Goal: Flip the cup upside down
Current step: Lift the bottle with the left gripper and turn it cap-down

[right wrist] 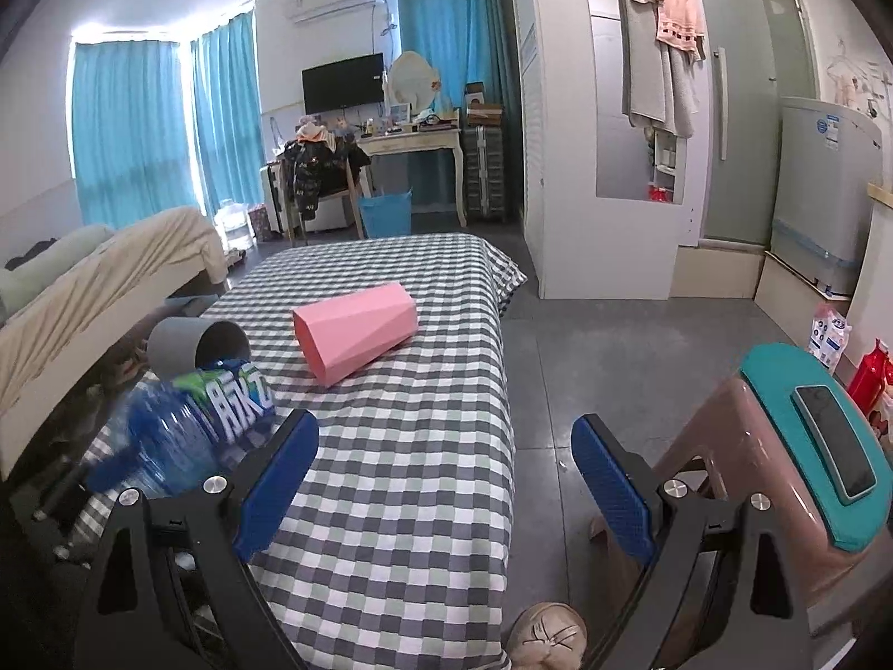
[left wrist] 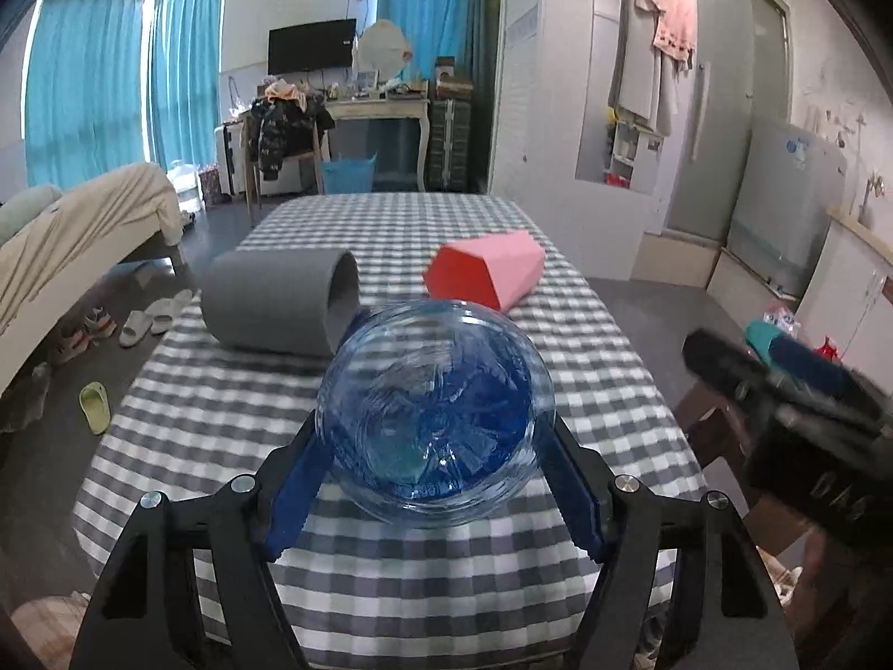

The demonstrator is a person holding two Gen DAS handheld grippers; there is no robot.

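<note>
I was working over a bench (left wrist: 390, 603) covered in a grey-and-white checked cloth, in a bedroom with teal curtains (right wrist: 128, 128), a bed (right wrist: 100, 279) to the left and a wardrobe (right wrist: 614, 167) to the right. My left hand-held gripper (left wrist: 435, 419) was clamped on a clear blue water bottle (left wrist: 435, 413), its base facing the camera. Beyond it the grey cup (left wrist: 279, 301) lay on its side near the bench's left edge, mouth turned toward the bottle; the pink faceted cup (right wrist: 354, 329) lay on its side mid-bench, well apart from the edges. My right hand-held gripper (right wrist: 443, 480) hung empty with its fingers spread over the bench's right edge, above bare grey floor (right wrist: 614, 363), beside a stool (right wrist: 781, 474) carrying a phone (right wrist: 834, 441).
</note>
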